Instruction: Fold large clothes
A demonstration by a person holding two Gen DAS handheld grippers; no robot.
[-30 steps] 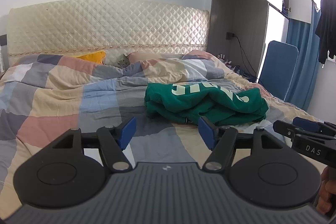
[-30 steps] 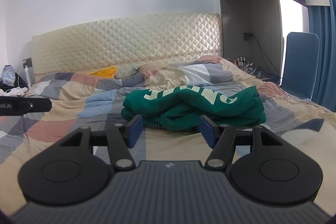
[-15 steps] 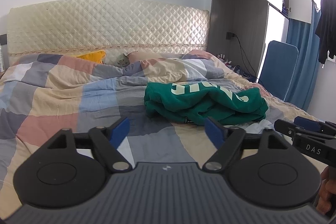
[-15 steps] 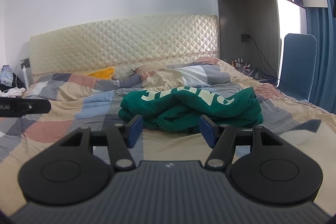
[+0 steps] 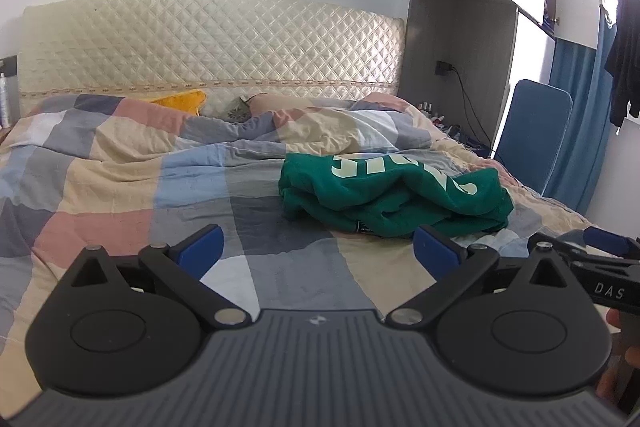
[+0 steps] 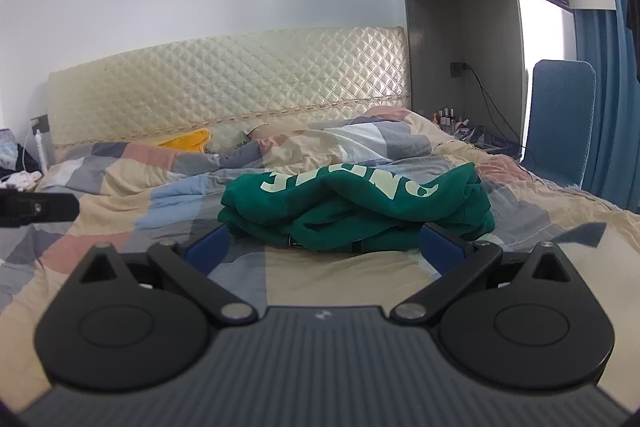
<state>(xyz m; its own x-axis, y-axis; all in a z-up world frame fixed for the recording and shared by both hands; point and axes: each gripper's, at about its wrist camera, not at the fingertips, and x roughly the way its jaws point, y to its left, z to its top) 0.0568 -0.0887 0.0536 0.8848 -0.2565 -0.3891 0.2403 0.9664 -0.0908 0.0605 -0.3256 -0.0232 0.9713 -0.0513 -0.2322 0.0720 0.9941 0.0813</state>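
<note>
A green sweatshirt with pale lettering [image 5: 394, 193] lies crumpled in a heap on the checked bedspread [image 5: 120, 187], right of the bed's middle. It also shows in the right wrist view [image 6: 356, 207], straight ahead. My left gripper [image 5: 318, 253] is open and empty, held above the bedspread short of the sweatshirt and to its left. My right gripper [image 6: 326, 249] is open and empty, just short of the sweatshirt's near edge. The right gripper's tip [image 5: 592, 247] shows at the right edge of the left wrist view.
A quilted cream headboard [image 5: 208, 43] stands at the back. A yellow pillow [image 5: 180, 101] lies by it. A blue chair [image 5: 532, 135] and blue curtain [image 5: 580, 131] stand right of the bed. A nightstand with small bottles [image 6: 456, 125] is at the back right.
Both grippers have opened wider. The right gripper has moved a little closer to the sweatshirt. The sweatshirt has not moved.
</note>
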